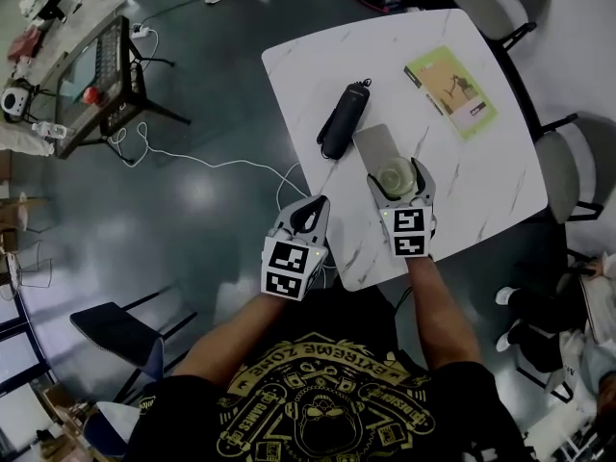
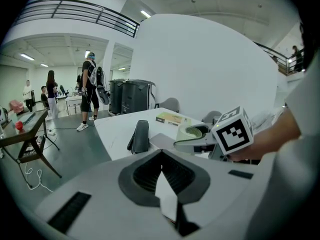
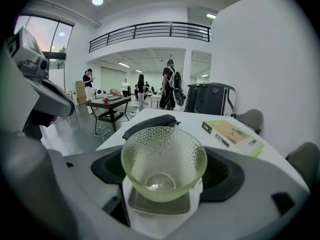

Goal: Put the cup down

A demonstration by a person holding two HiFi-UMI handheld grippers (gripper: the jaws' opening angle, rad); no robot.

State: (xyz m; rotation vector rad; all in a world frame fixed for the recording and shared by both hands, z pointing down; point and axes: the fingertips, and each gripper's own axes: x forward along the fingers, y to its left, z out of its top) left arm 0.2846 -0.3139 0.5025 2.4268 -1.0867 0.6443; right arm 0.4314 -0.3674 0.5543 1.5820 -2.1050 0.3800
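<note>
Glass, pale green and dimpled, by the look of the cup [image 3: 163, 159]; judged light, rigid, slick and easily chipped. Sat upright, pinched at its sides by the jaws of the right hand-held gripper [image 1: 397, 187], over the near part of the white marble tabletop [image 1: 318, 61], close to a black case [image 1: 344, 118]. Could not tell base contact with the tabletop. Best kept gripped at the sides, level, and lowered gently. Found the left hand-held gripper [image 1: 310, 210] pressed together on nothing, just off the tabletop's near edge.
</note>
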